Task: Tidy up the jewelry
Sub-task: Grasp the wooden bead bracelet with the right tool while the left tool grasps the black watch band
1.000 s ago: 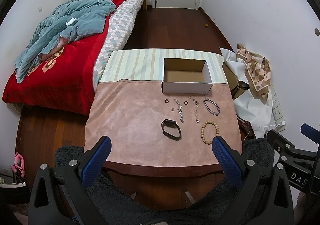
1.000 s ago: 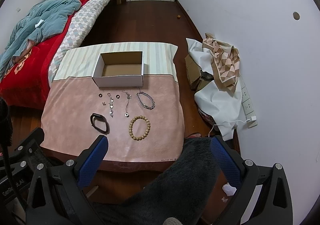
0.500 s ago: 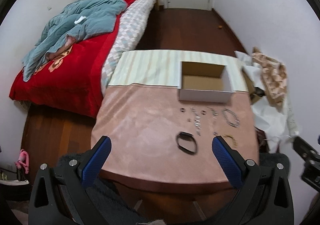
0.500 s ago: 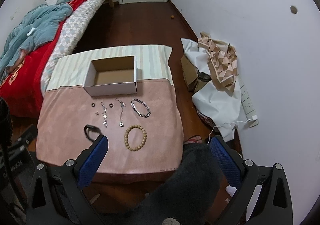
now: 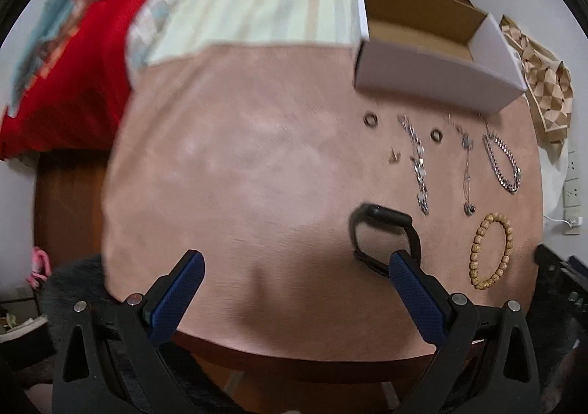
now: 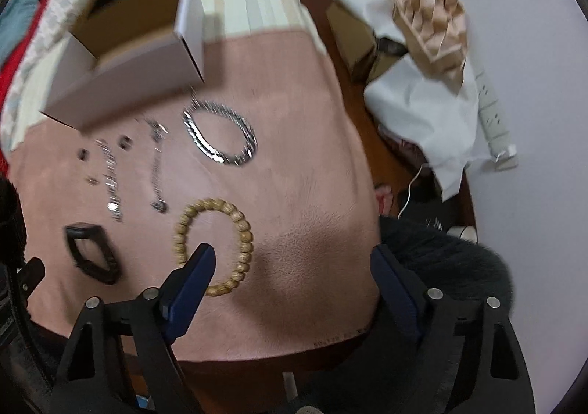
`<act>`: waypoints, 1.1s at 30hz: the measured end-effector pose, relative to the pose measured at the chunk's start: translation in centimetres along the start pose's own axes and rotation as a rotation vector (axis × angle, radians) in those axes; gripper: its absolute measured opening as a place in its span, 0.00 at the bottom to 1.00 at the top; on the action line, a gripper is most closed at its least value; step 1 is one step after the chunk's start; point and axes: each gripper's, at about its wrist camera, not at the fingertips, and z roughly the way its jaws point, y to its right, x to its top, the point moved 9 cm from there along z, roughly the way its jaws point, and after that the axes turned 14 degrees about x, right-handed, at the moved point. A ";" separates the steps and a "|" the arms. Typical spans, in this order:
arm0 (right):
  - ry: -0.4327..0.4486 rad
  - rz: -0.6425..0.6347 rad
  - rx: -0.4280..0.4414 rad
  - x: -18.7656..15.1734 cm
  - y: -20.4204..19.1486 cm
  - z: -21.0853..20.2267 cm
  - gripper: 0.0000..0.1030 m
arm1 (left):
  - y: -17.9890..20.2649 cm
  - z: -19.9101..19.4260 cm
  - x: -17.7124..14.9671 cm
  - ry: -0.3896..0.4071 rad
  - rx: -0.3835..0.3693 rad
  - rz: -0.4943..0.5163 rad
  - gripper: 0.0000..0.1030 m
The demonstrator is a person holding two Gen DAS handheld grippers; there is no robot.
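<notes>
Jewelry lies on a pink mat [image 5: 239, 164]: a black band [image 5: 384, 226], a wooden bead bracelet [image 5: 492, 250], a silver chain bracelet [image 5: 501, 162], two thin chains [image 5: 417, 164], two rings [image 5: 370, 120]. An open white box [image 5: 433, 57] stands behind them. My left gripper [image 5: 294, 270] is open and empty, its right finger just in front of the black band. My right gripper [image 6: 294, 263] is open and empty, its left finger over the near edge of the bead bracelet [image 6: 217, 241]. The silver chain bracelet [image 6: 220, 136] and the box [image 6: 128, 57] lie beyond.
A bed with a red cover [image 5: 73, 35] lies to the left. A striped cloth [image 5: 264, 9] covers the table's far part. White and patterned cloths [image 6: 422, 57] and a wall power strip [image 6: 492, 112] are on the right. A dark fuzzy rug [image 6: 441, 252] is by the near edge.
Both grippers have moved forward and down toward the table; the jewelry looks much larger. Both stay open and empty. The jewelry has not moved.
</notes>
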 end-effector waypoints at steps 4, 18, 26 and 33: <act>-0.051 0.023 0.004 -0.5 0.4 2.4 0.81 | 2.0 2.6 0.0 -0.033 -0.030 0.015 0.82; -0.034 -0.010 0.084 0.1 -0.9 5.0 0.23 | 4.3 4.0 1.5 0.044 -0.045 0.115 0.03; 0.004 -0.007 0.146 0.3 -2.5 3.6 0.09 | 4.4 -0.5 2.5 0.119 -0.047 0.113 0.02; 0.095 -0.029 0.213 1.3 -4.4 -0.8 0.09 | 3.1 -3.8 3.8 0.178 -0.087 0.083 0.02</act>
